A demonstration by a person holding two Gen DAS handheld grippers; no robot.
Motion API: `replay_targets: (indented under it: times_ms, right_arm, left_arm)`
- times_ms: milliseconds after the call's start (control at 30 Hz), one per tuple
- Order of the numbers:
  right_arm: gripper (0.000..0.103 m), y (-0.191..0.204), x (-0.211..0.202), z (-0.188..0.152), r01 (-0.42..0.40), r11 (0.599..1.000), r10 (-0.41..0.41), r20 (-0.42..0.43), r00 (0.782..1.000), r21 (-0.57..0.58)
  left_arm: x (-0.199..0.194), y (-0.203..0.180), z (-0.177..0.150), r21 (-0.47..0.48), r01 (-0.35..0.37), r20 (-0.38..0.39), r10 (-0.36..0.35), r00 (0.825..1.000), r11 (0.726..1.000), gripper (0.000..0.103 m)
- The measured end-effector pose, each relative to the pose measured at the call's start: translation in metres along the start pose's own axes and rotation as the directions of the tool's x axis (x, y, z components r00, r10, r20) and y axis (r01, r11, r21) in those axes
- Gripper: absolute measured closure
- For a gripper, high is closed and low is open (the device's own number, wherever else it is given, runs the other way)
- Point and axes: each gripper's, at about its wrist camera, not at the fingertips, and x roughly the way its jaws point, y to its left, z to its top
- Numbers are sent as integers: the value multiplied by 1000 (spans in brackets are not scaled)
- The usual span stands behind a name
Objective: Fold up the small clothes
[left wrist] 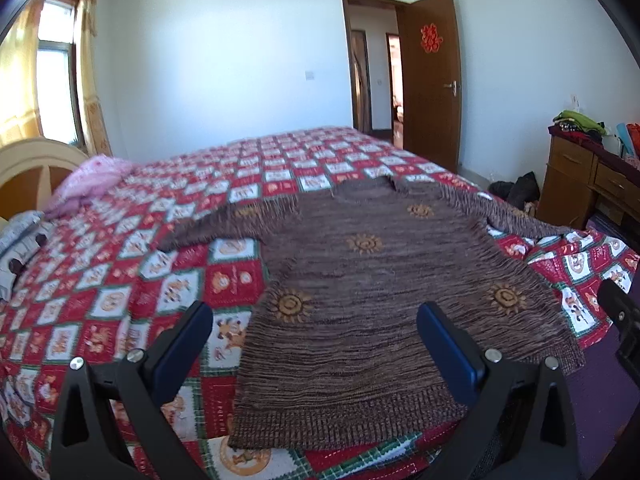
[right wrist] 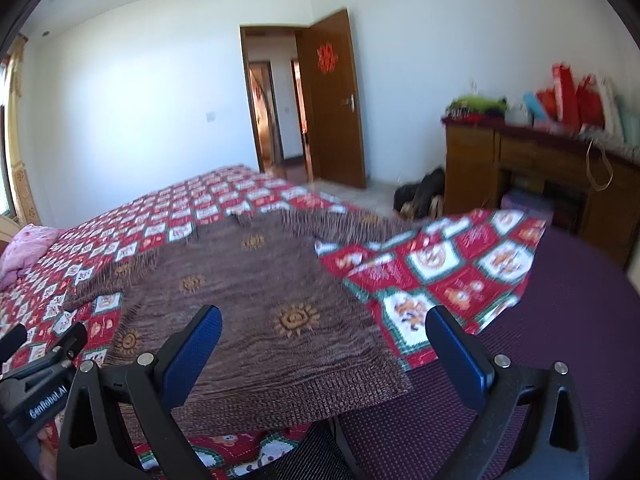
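The left claw (left wrist: 314, 334) hangs released, its blue pads (left wrist: 182, 350) spread wide and holding nothing, just above the near hem of the sweater (left wrist: 372, 280). The sweater lies flat and face up on the quilt (left wrist: 120, 280), straight ahead of this claw, hem nearest, collar farthest, both sleeves stretched out to either side; sun motifs dot its brown knit. The hem's left corner sits between the two pads, a little nearer the left one, and the cloth runs on past the right pad. Far ahead and to the left of the claw a pink pillow (left wrist: 94, 178) rests by the headboard; far ahead to the right stands an open door (left wrist: 430, 80), and further right a dresser (left wrist: 580, 184) with clothes piled on top. The right claw (right wrist: 324, 338) is likewise released, pads (right wrist: 192, 354) wide apart and empty, hovering over the sweater's (right wrist: 248, 300) right lower part. In its view the hem's right corner lies between the pads, close below them, and the knit spreads ahead and to the left. To the right of the claw, the quilt's (right wrist: 448, 276) corner ends on a purple dotted sheet (right wrist: 560, 320), which also fills the space beneath the right pad. At the left edge of this view the other claw's black body shows, level with this one. The right wrist picture is somewhat blurred.
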Motion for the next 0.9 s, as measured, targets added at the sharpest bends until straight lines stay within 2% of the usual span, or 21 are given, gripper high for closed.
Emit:
replay_targets:
  times_ms: [67,167,267,367,433,500,533,600,733,800,900]
  right_arm:
    - [1,-15,16,1,-7,999,8,-29,1000,36]
    - [1,-53,33,10,-19,992,24,-38,999,126]
    - [1,-95,47,32,34,980,-30,-22,999,198]
    - [1,-134,68,60,85,965,-77,-44,996,247]
    - [10,-158,87,80,77,953,-61,-64,996,294]
    - [43,-173,109,96,83,944,-53,-104,993,318]
    - [49,-178,126,106,89,941,-50,-128,991,325]
    - [50,-185,151,120,72,933,-20,-150,989,352]
    - [50,-200,220,137,31,889,76,-215,974,457]
    - [50,-205,264,139,54,869,102,-284,953,492]
    - [50,-208,303,138,110,862,79,-345,935,495]
  left_arm:
    - [25,7,0,-17,25,-73,-26,997,1000,0]
    - [62,19,3,-24,11,-141,-14,990,1000,0]
    - [92,30,11,-27,-5,-165,0,986,1000,0]
    - [120,37,24,-28,-29,-173,23,985,999,0]
    - [138,39,33,-24,-40,-174,36,984,999,0]
    - [153,40,41,-22,-52,-176,48,983,998,0]
    - [162,40,46,-24,-57,-180,52,982,998,0]
    - [175,42,53,-34,-57,-186,49,981,998,0]
    - [207,46,66,-69,-93,-214,77,974,993,0]
    - [218,48,70,-98,-82,-233,57,971,992,0]
    - [237,43,73,-116,-45,-265,13,964,992,0]
